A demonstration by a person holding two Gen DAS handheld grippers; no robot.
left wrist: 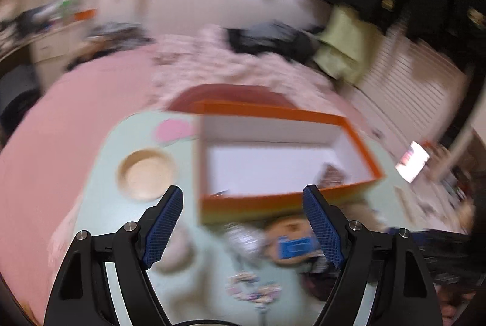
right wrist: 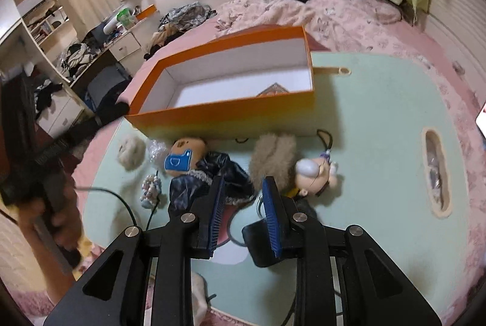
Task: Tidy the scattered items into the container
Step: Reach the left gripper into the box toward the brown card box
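Pale green low tray table (right wrist: 379,119) sits on a pink bed; the open orange cardboard box with white lining (right wrist: 231,113) stands at its far side, presumably so both hands can reach it.

Box nearly empty: one small brown patterned packet (right wrist: 273,89) lies in a corner, nothing else visible inside.

Scattered toys lie just in front of the box wall: a round-headed doll with a blue face patch and dark shiny dress (right wrist: 194,165), a grey-beige furry plush (right wrist: 273,156), a small white-headed figurine (right wrist: 316,171), a cream pompom (right wrist: 131,151).

Right gripper (right wrist: 243,198): jaws slightly parted, nothing pinched, poised just over the doll's dress, likely lining up a grab.

Left gripper (left wrist: 243,222): jaws wide, empty, facing the box; view blurred.
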